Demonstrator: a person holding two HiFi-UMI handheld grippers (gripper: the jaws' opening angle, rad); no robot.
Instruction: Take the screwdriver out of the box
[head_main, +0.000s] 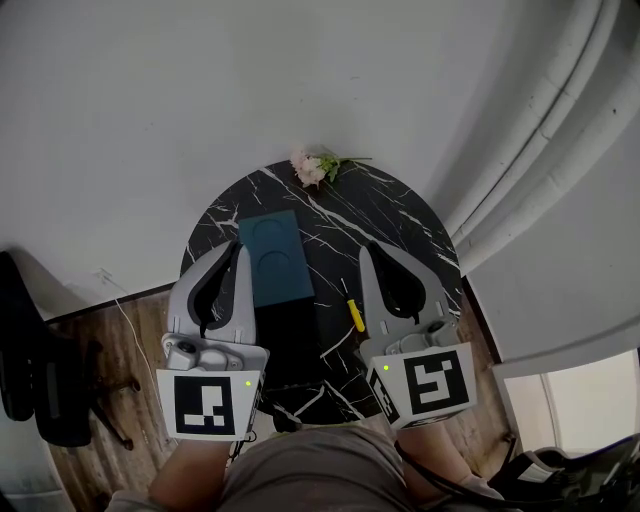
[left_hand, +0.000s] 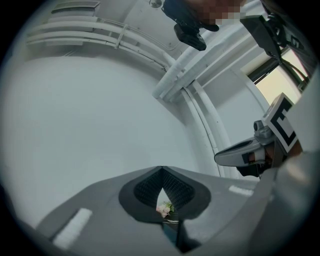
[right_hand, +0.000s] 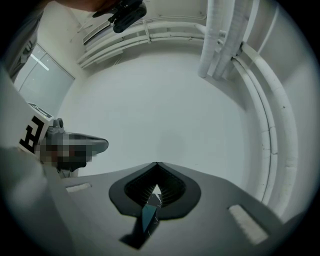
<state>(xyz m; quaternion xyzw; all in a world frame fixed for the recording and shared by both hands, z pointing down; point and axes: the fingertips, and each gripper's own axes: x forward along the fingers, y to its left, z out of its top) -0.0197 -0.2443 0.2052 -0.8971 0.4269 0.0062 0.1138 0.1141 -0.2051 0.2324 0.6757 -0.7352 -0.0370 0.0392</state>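
A small yellow screwdriver (head_main: 355, 314) lies on the black marble table (head_main: 400, 215), just right of the box's dark open part (head_main: 290, 345). The teal box lid (head_main: 272, 258) lies beyond that part. My left gripper (head_main: 238, 250) hovers shut and empty over the lid's left edge. My right gripper (head_main: 368, 250) is shut and empty too, above the screwdriver's right side. In the left gripper view the jaws (left_hand: 161, 168) meet at their tips; in the right gripper view the jaws (right_hand: 157, 163) do the same, with a teal sliver (right_hand: 149, 216) showing between them.
A pink flower (head_main: 312, 167) lies at the table's far edge, also glimpsed as the flower (left_hand: 164, 209) between the left jaws. White wall behind, white pipes (head_main: 540, 150) to the right, wooden floor (head_main: 110, 330) and a black chair (head_main: 35, 370) at the left.
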